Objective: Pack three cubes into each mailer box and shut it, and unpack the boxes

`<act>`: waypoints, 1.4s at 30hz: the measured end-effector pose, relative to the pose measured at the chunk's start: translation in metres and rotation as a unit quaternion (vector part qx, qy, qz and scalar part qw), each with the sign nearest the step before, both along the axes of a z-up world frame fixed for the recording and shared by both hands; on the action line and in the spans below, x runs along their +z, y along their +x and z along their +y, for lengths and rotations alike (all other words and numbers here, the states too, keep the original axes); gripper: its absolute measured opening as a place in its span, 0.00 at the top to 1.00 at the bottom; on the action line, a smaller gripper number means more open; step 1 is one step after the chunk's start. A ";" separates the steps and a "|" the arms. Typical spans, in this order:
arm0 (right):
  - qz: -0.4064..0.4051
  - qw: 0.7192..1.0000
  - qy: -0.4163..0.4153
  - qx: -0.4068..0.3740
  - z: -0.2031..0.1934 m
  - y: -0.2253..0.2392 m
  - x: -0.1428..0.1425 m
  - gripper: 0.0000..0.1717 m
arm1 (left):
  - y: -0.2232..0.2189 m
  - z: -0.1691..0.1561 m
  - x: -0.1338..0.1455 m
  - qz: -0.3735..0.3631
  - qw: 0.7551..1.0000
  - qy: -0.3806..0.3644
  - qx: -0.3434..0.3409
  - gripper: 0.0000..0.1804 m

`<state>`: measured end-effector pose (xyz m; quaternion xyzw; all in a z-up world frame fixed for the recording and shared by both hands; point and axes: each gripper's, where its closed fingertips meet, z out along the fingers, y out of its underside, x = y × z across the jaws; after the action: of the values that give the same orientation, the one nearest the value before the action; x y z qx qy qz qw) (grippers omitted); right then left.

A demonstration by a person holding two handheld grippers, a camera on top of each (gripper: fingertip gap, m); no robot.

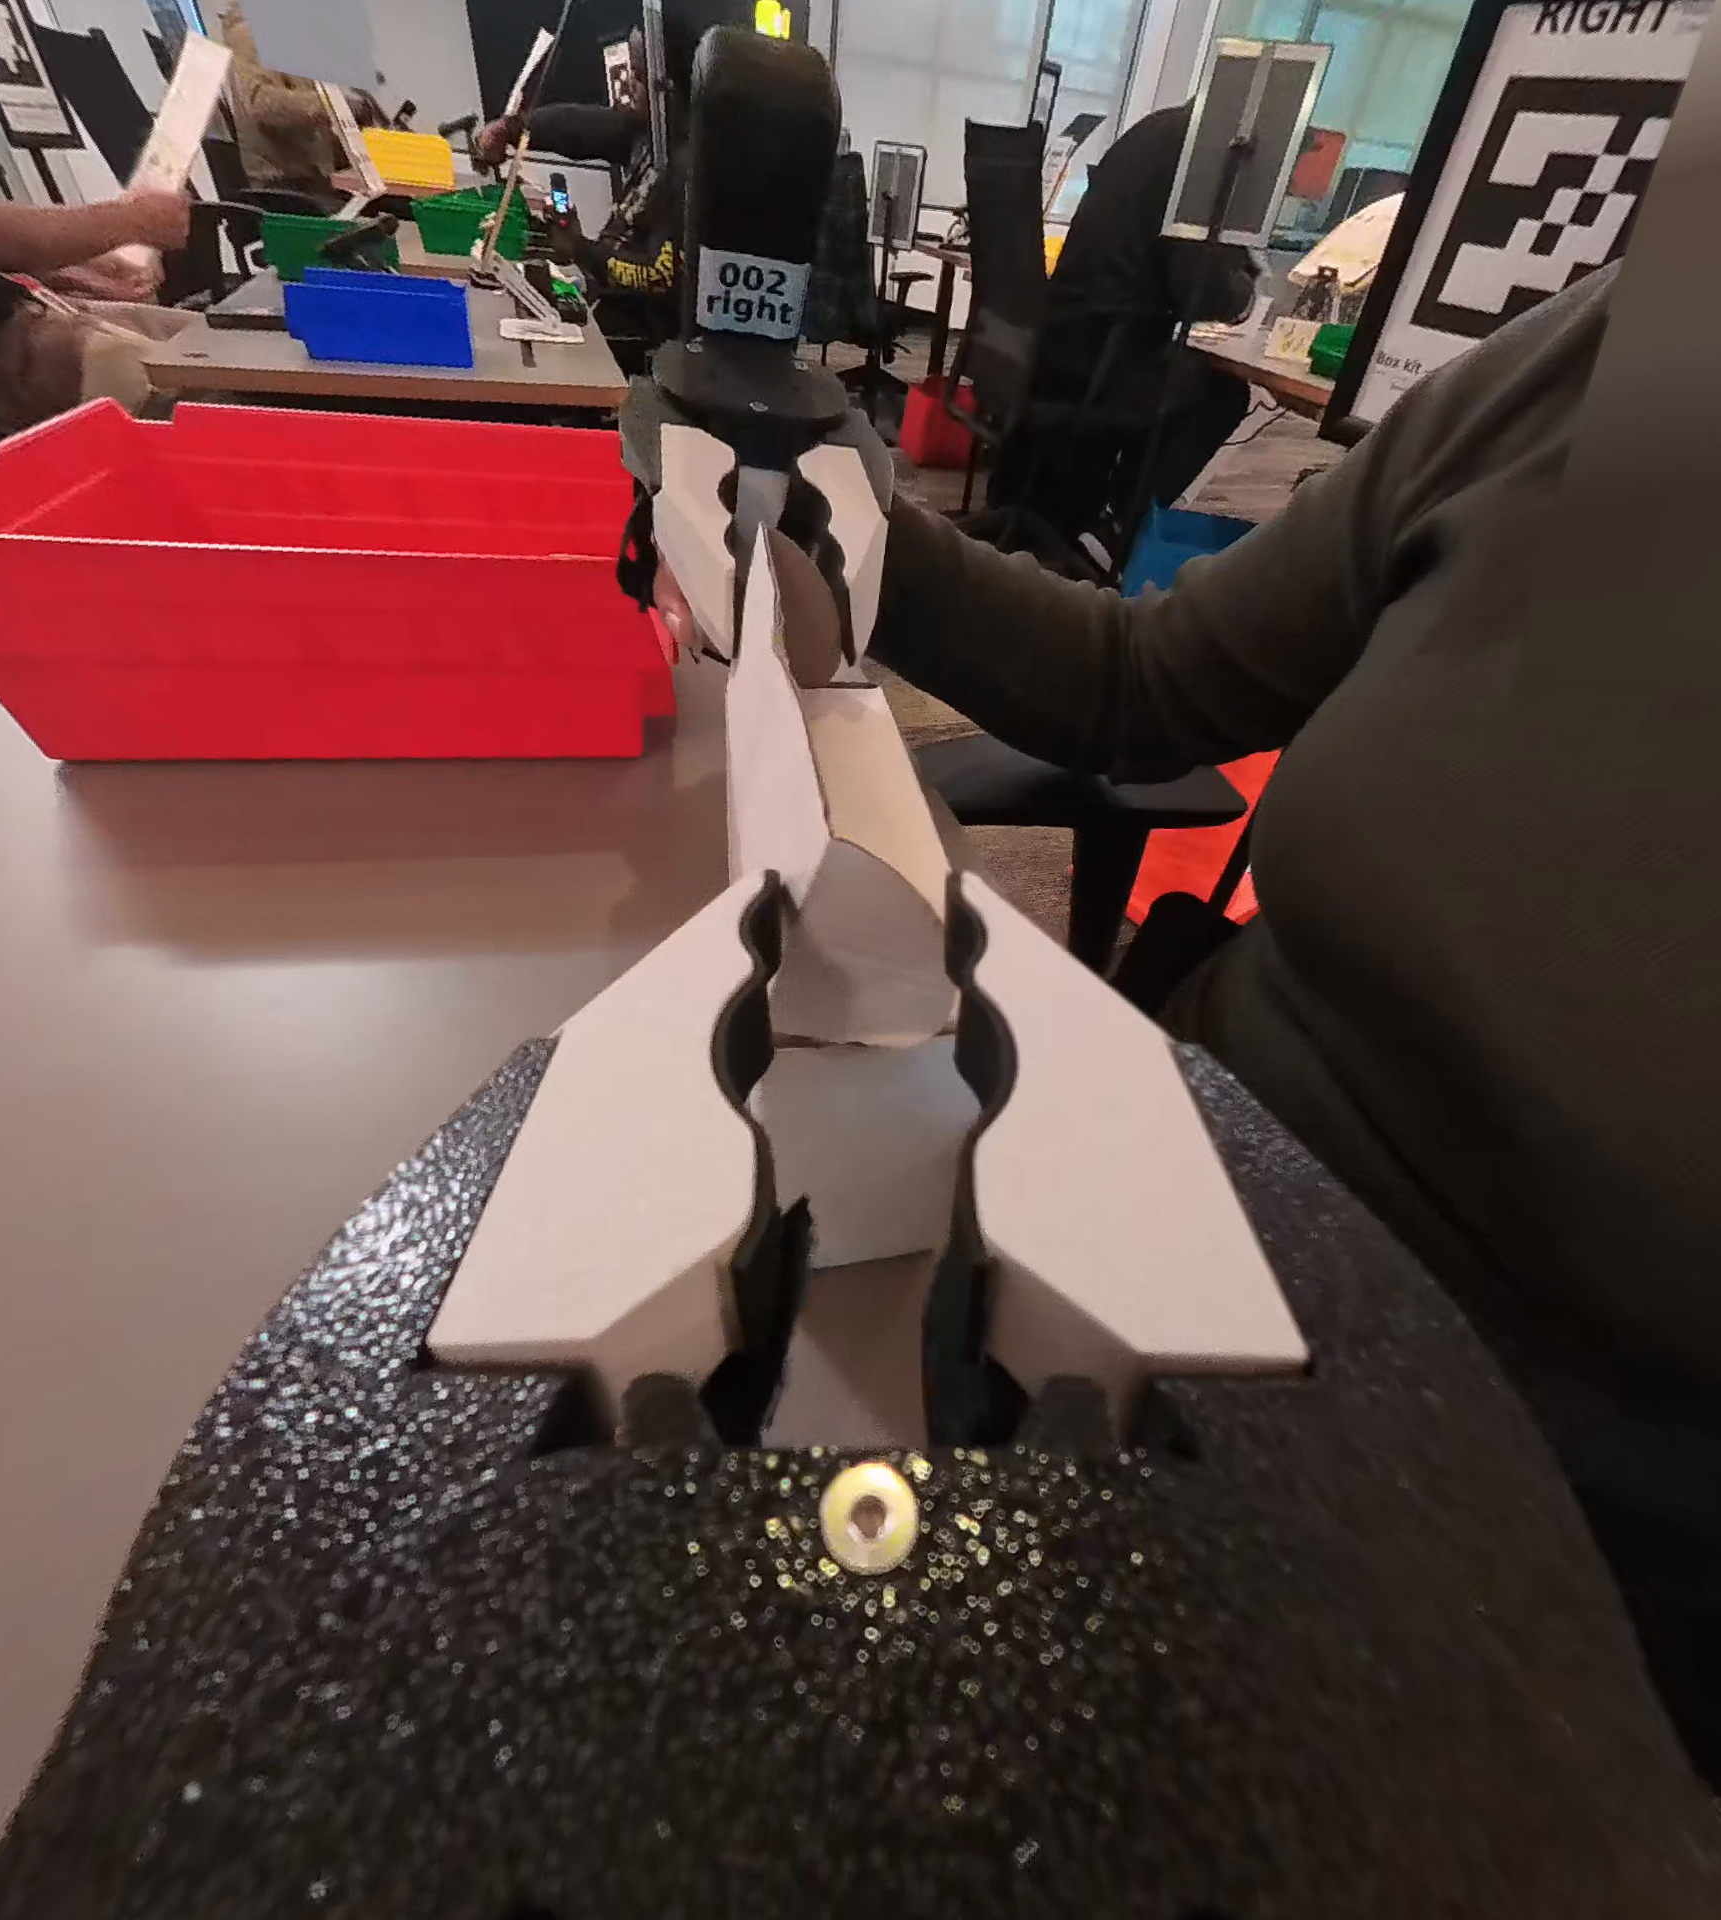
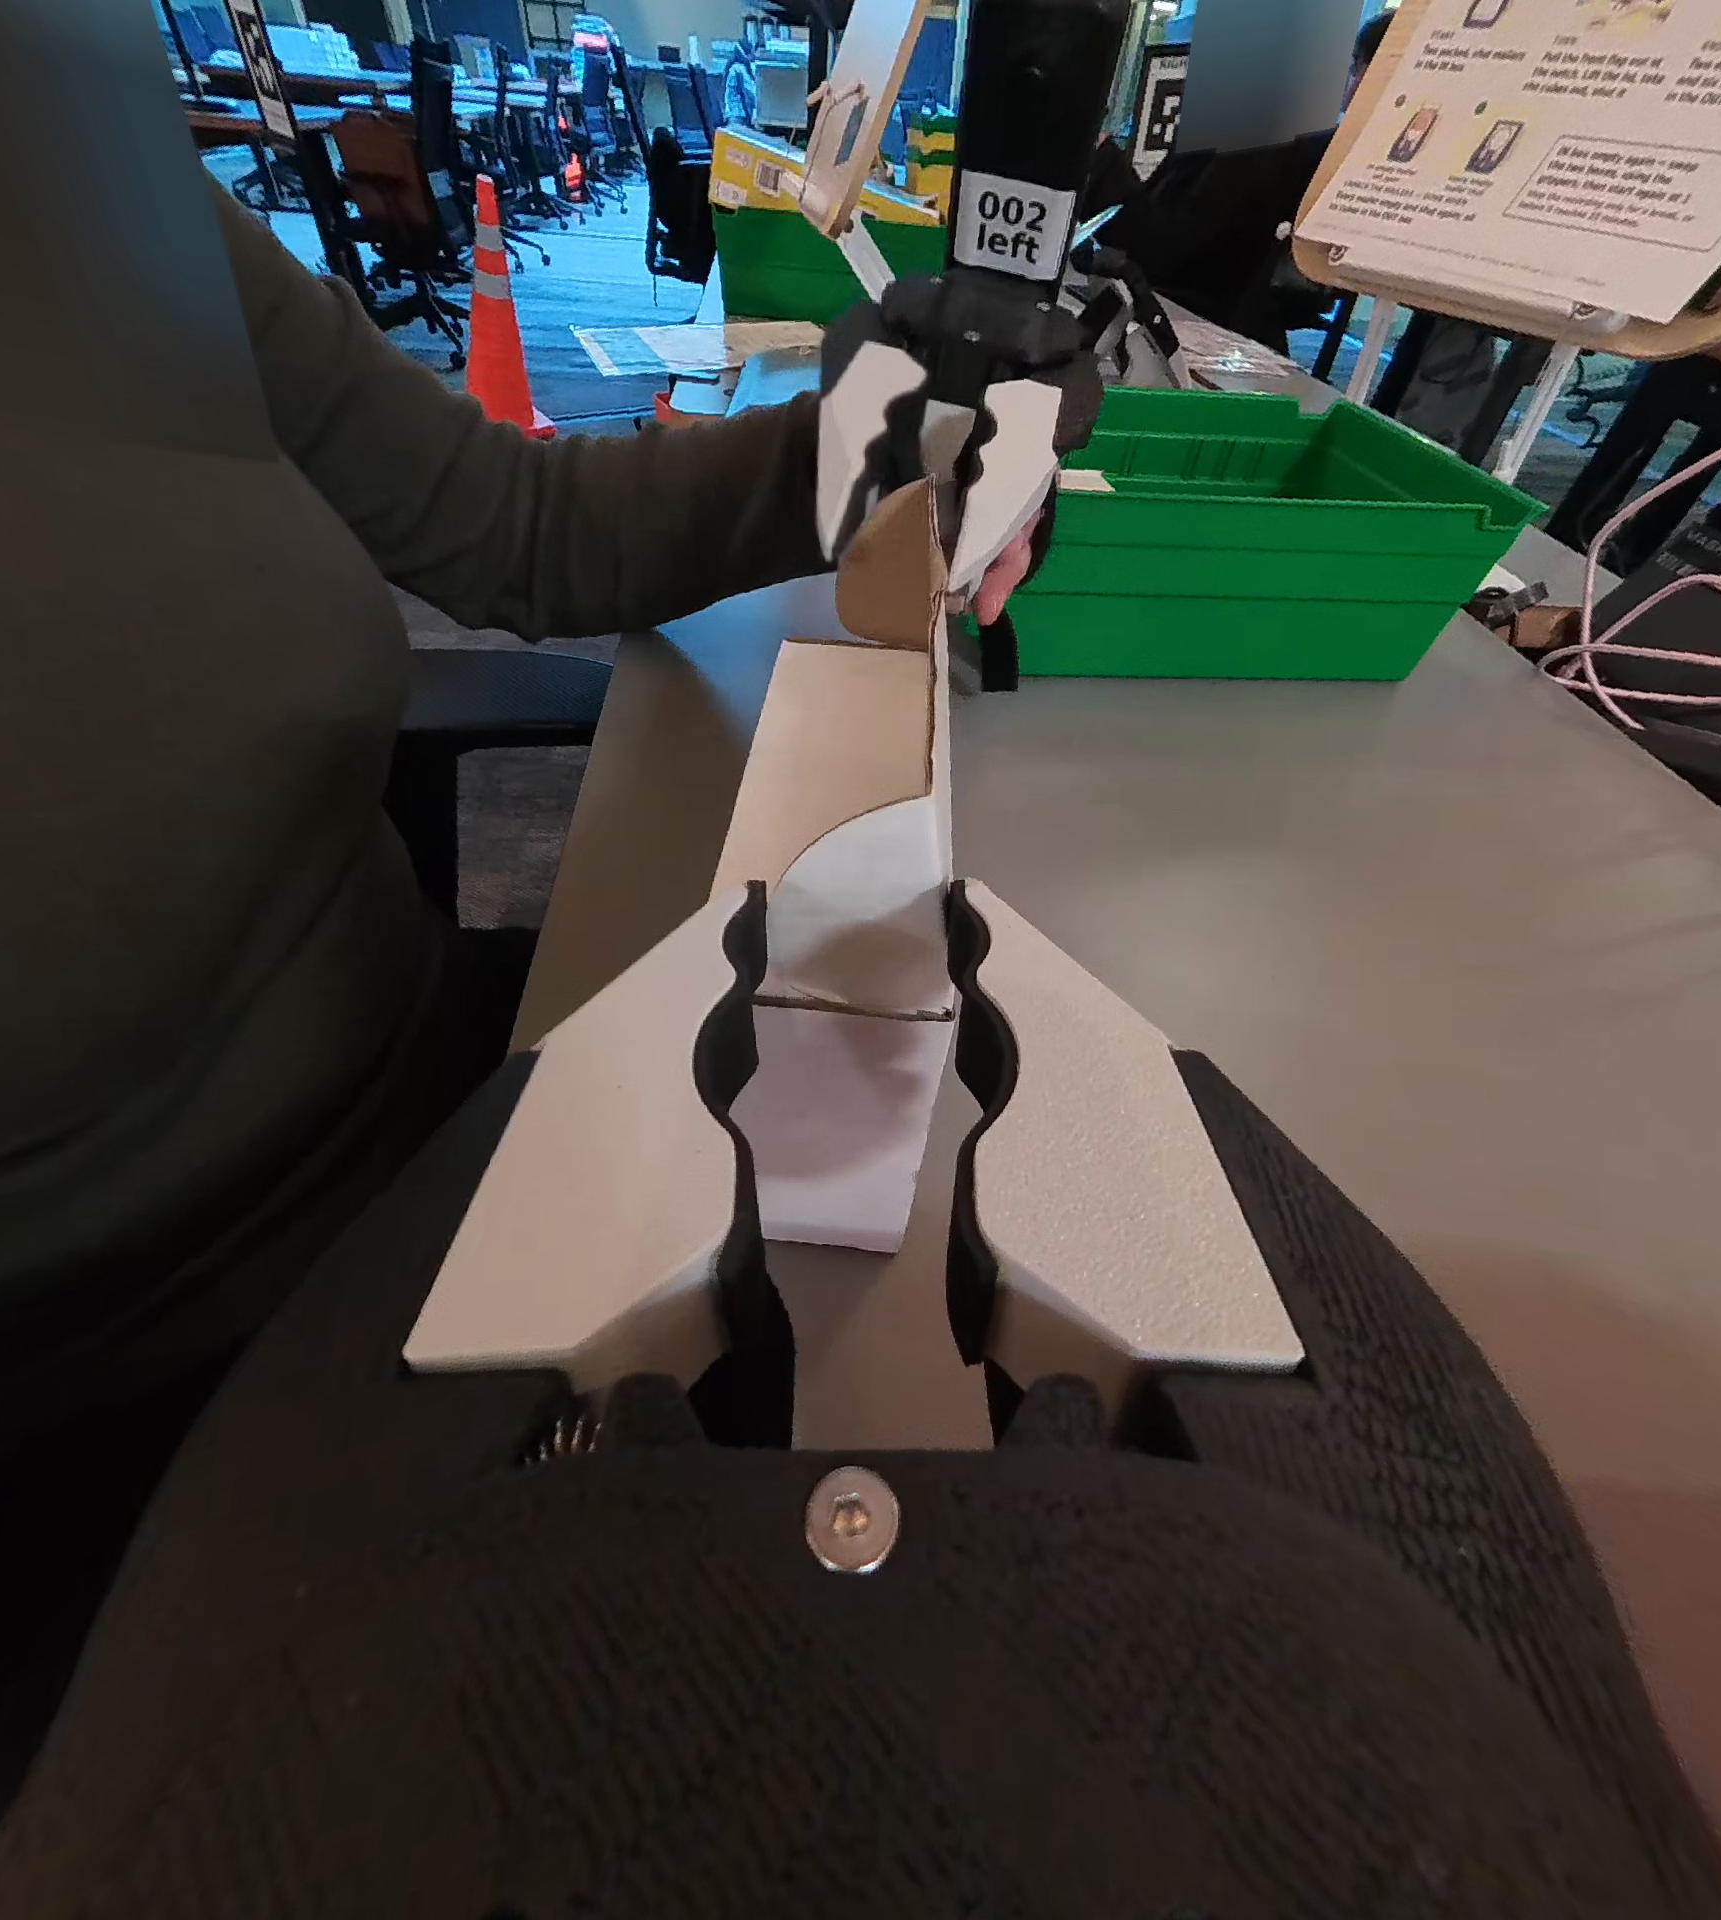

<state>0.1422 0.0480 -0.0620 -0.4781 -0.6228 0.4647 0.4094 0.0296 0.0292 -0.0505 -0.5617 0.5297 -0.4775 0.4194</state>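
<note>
Stage: mid-job, cubes not visible.
Claws: left claw (image 1: 861,914) & right claw (image 2: 854,920) both clamping mailer box (image 2: 840,748) ends, beside green bin (image 2: 1251,582).

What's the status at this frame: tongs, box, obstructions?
Both tongs, left and right, clamp opposite ends of the white mailer box. Lid partly raised. Nothing in the way.

grey table (image 2: 1355,883) | black office chairs (image 2: 420,135) | orange cone (image 2: 497,312) | carpet floor (image 1: 1032,862)

Mailer box (image 1: 866,966) interior hidden by flaps.
</note>
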 end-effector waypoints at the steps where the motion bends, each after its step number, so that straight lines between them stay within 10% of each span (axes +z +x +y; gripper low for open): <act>1: 0.001 1.000 -0.001 -0.001 0.000 0.000 0.000 0.80 | 0.000 0.002 0.000 0.000 1.000 0.001 0.005 0.84; 21: -0.037 0.997 0.062 -0.002 -0.004 0.002 -0.003 0.80 | 0.006 -0.003 -0.005 0.087 0.990 0.104 0.045 0.85; 31: 0.024 0.998 -0.052 -0.007 0.004 0.008 0.011 0.75 | 0.007 0.000 -0.005 0.098 0.989 0.086 0.069 0.85; 42: 0.013 1.000 0.000 -0.021 -0.002 -0.001 0.008 0.83 | 0.007 -0.002 -0.004 0.074 0.995 0.026 0.062 0.86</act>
<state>0.1411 0.0460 -0.0541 -0.4844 -0.6076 0.4621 0.4273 0.0367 0.0276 -0.0545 -0.6162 0.5358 -0.3935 0.4224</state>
